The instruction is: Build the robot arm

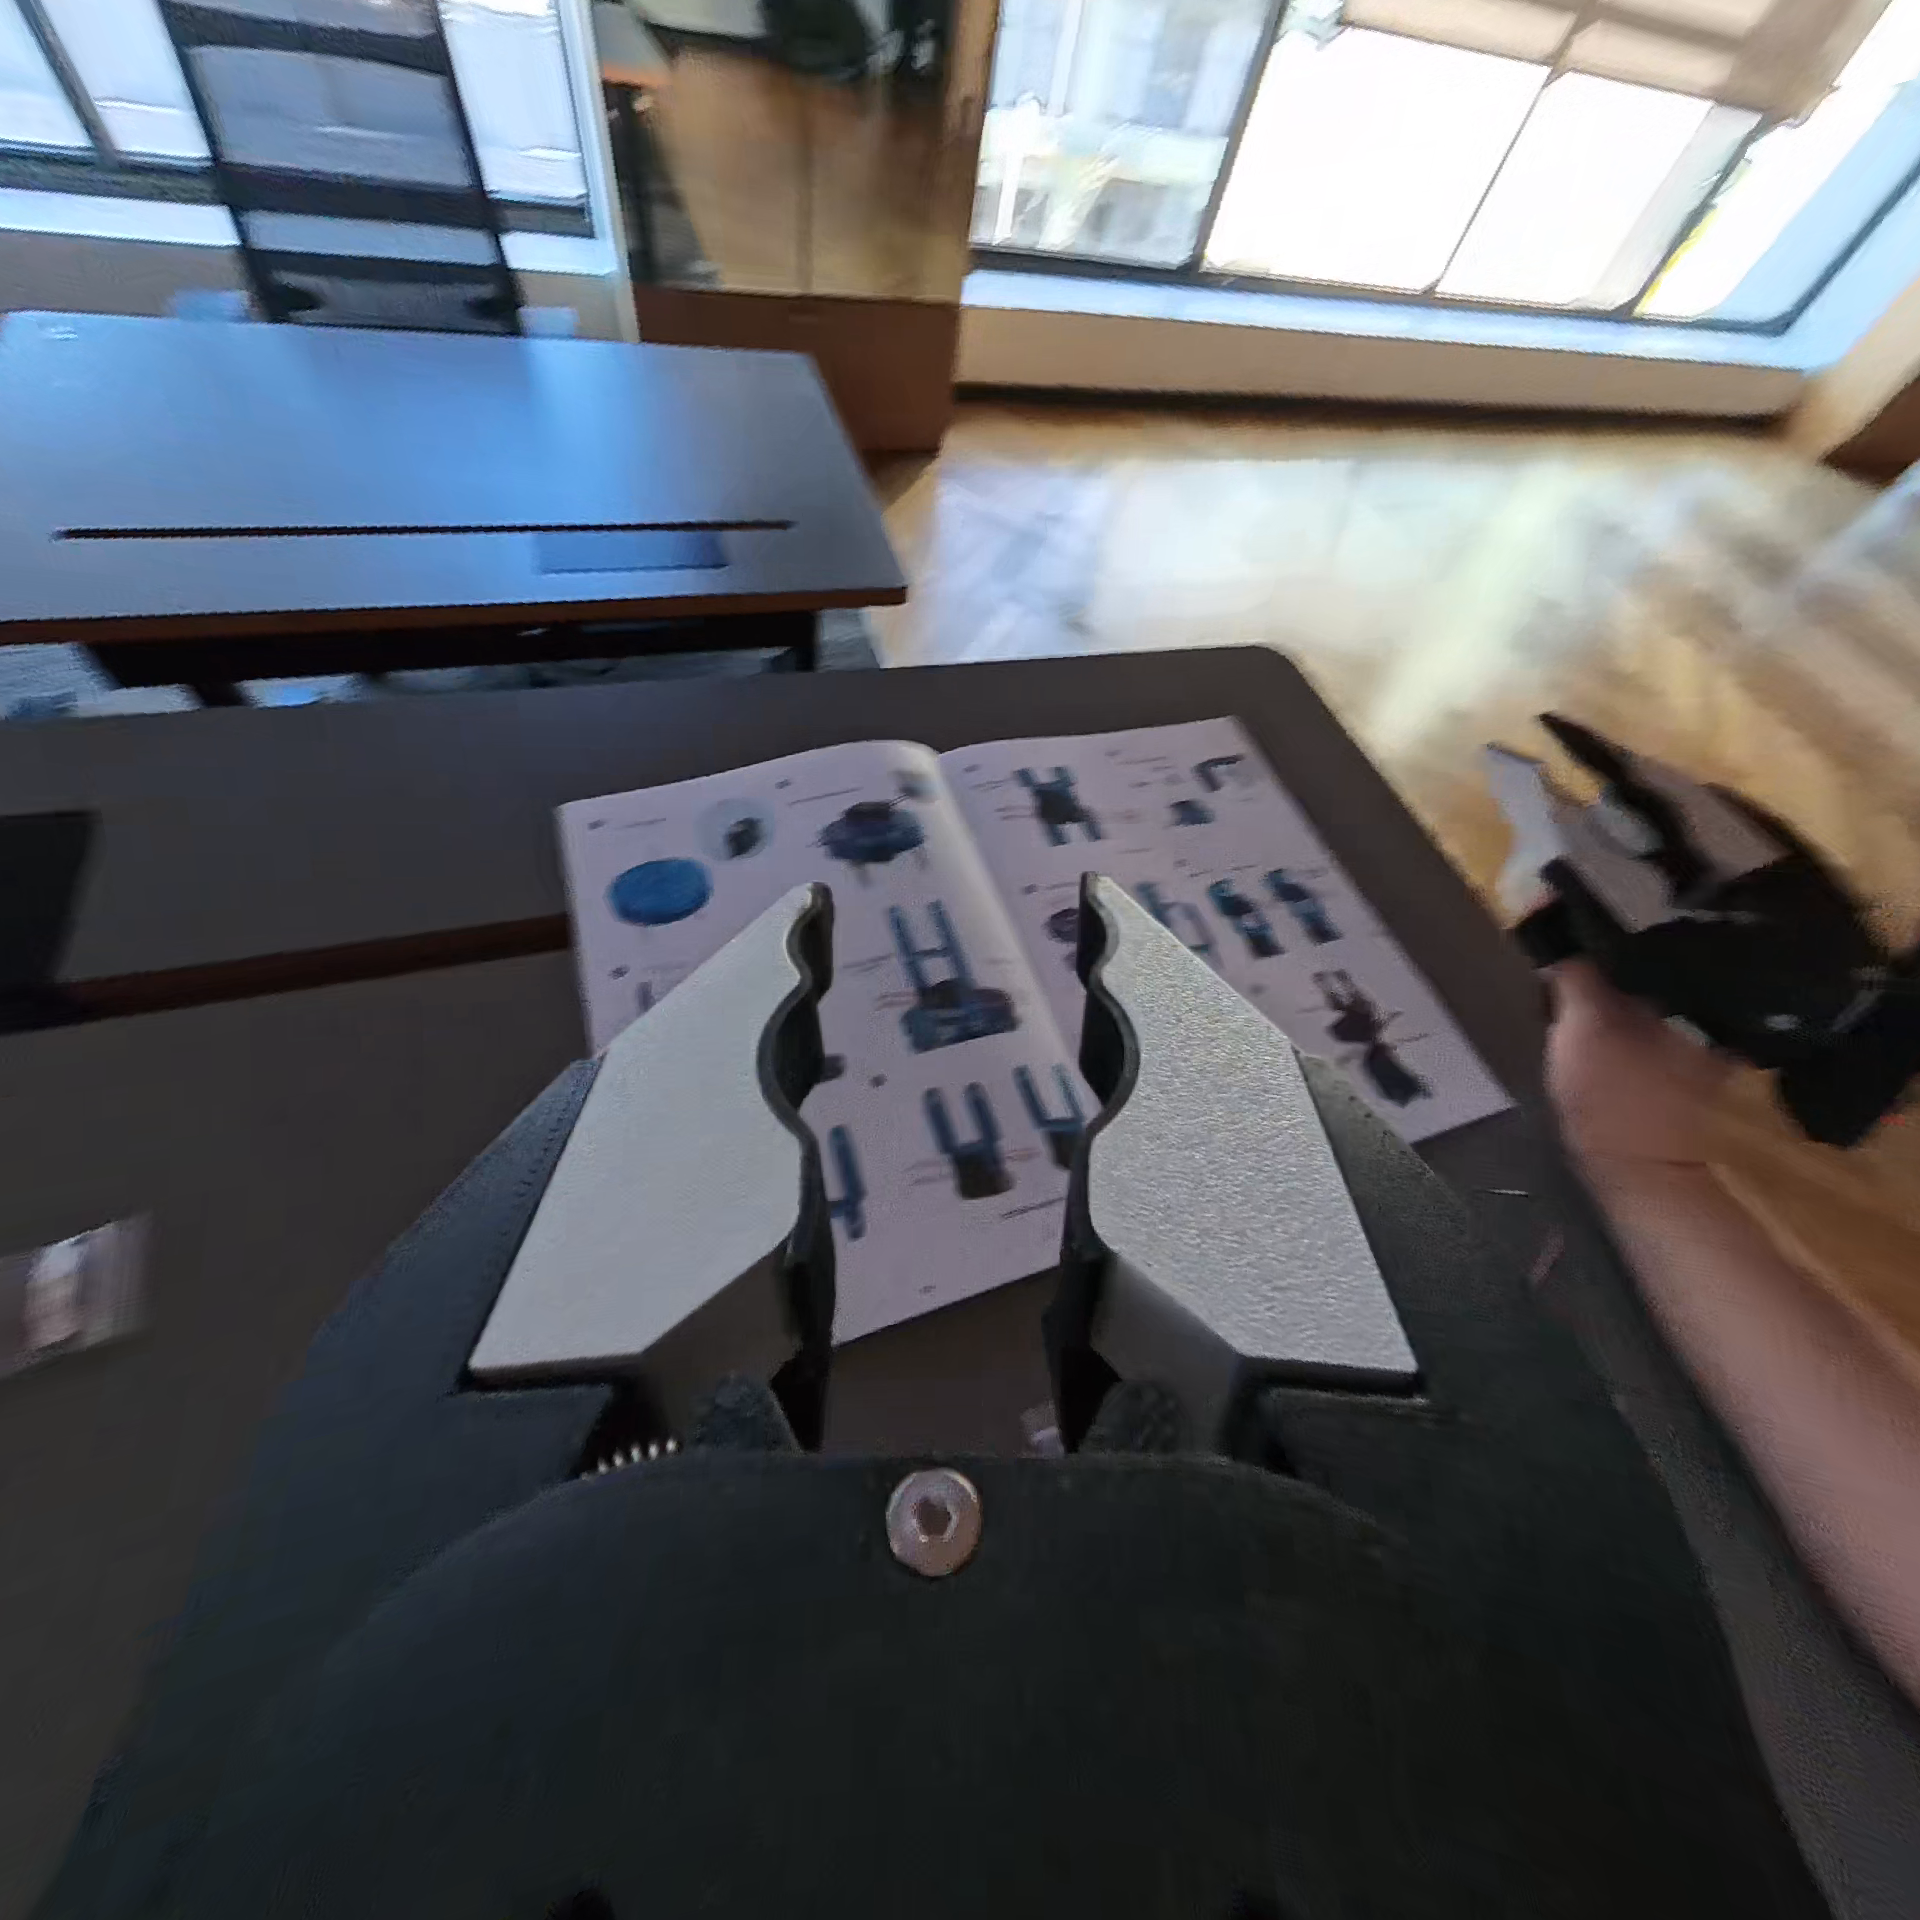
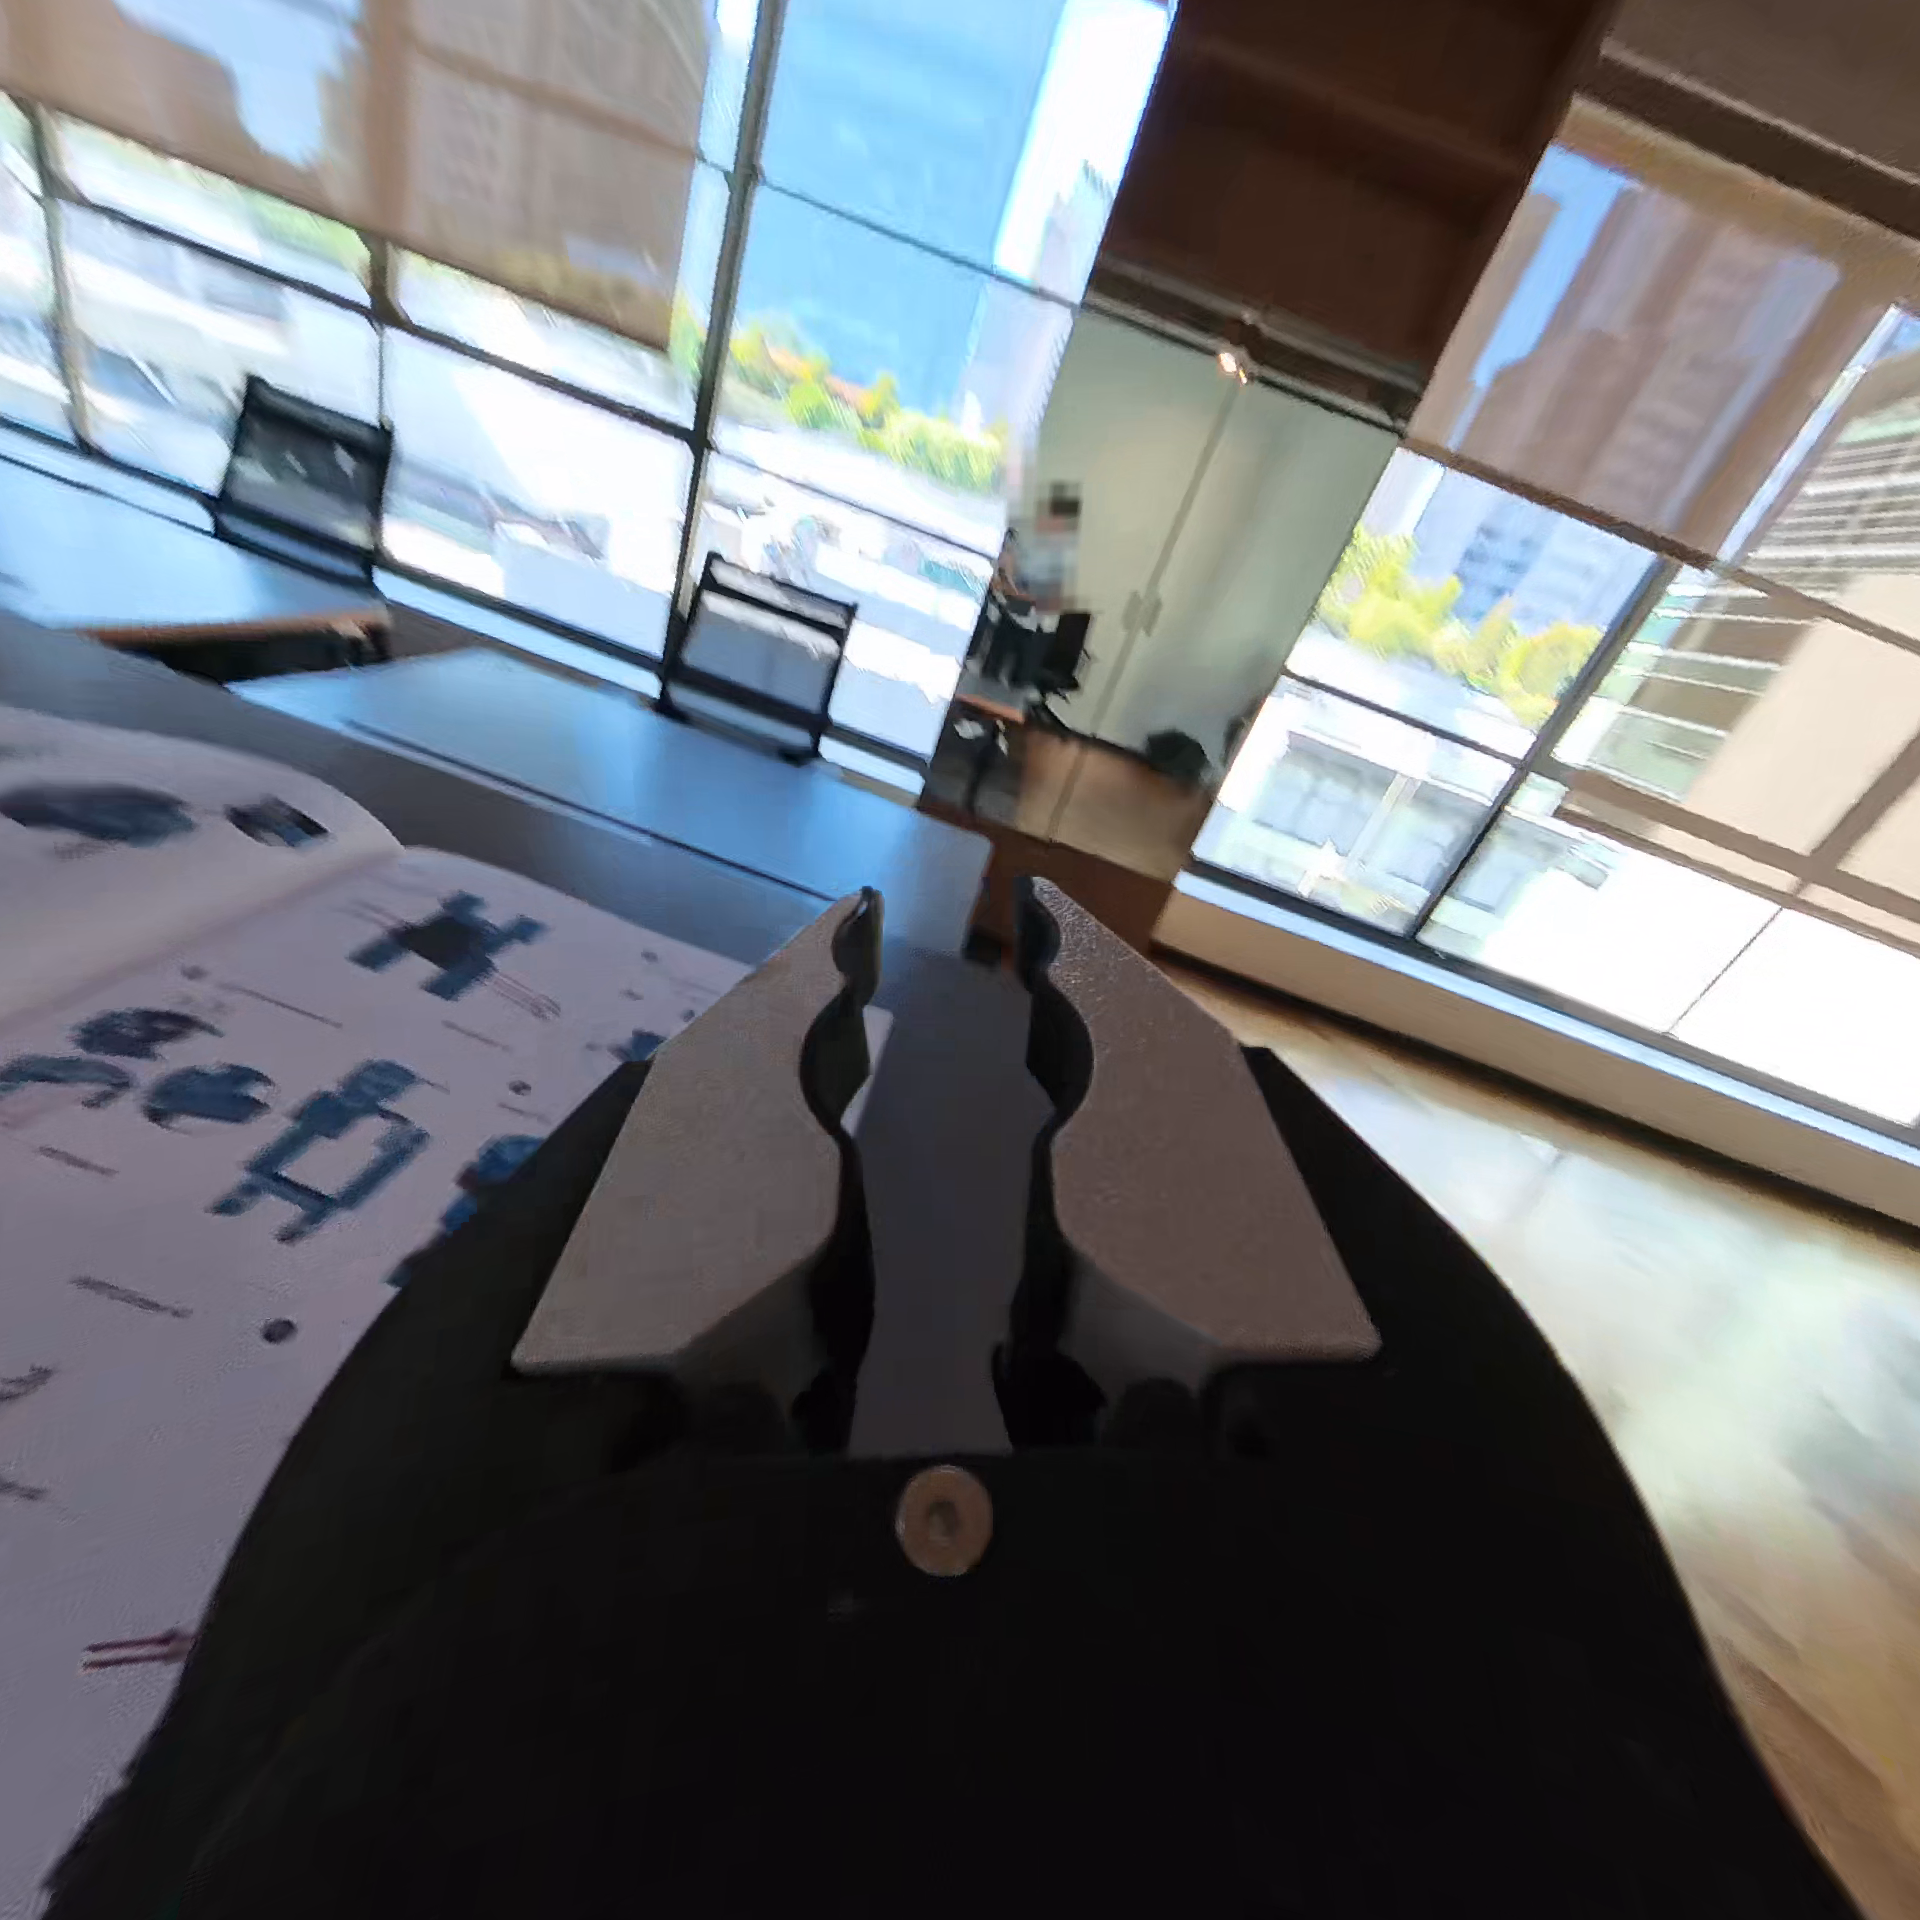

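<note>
An open booklet (image 1: 935,821) with blue and black pictures lies flat on the dark table (image 1: 312,831). My left gripper (image 1: 956,894) hovers above its middle, jaws open with nothing between the fingers. My right gripper (image 1: 1527,743) is off the booklet's right edge, near the table's right side, held by a hand (image 1: 1621,1081). In the right wrist view my right gripper (image 2: 948,899) is open and empty, low over the table, with the booklet (image 2: 260,1091) to its left. Both views are motion-blurred.
A second dark table (image 1: 416,468) stands behind, with black chairs (image 2: 758,665) by the windows. A wooden floor (image 1: 1351,582) lies to the right past the table edge. A dark object (image 1: 42,894) and a small blurred item (image 1: 73,1288) are at the left. The left gripper's tips are roughly 35 cm from the right gripper's.
</note>
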Demonstrator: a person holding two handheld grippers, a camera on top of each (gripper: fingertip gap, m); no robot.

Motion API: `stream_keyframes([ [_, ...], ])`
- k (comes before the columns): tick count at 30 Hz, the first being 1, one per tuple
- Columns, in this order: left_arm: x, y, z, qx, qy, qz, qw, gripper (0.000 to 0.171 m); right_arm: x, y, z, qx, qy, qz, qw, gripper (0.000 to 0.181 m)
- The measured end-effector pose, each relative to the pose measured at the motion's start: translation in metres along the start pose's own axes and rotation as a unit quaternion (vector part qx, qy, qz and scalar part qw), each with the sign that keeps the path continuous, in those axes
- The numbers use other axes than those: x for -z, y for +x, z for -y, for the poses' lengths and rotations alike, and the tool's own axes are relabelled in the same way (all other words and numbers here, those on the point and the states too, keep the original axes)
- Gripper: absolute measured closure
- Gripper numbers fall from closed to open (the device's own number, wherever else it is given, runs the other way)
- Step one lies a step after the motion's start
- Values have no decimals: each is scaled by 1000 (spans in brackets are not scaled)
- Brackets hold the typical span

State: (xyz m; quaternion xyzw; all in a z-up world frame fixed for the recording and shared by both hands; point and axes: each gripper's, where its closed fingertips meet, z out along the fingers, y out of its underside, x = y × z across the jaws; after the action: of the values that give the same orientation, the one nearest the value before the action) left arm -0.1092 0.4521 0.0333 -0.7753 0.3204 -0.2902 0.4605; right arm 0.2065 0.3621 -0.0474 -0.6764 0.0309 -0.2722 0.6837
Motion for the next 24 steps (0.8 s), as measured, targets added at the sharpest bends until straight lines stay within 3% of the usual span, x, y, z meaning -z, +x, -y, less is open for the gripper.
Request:
stream_keyframes([
  [4, 2, -15, -8, 1, -24, 28, 999, 126, -3, 8, -7, 31, -21, -41, 998, 160],
  [10, 6, -14, -4, 17, -12, 11, 1000, 127, -7, 1, -13, 0, -26, -10, 1000, 181],
  [14, 17, -21, 8, 30, 25, 21, 999, 130, -8, 0, -15, -41, -23, 9, 999, 181],
  [17, 23, -19, 16, 30, 47, 23, 998, 130, -6, 13, -14, -58, -13, -19, 998, 156],
  [24, 18, -6, 14, 13, 33, -1, 999, 138, -8, 3, -14, -40, -17, 1, 999, 149],
])
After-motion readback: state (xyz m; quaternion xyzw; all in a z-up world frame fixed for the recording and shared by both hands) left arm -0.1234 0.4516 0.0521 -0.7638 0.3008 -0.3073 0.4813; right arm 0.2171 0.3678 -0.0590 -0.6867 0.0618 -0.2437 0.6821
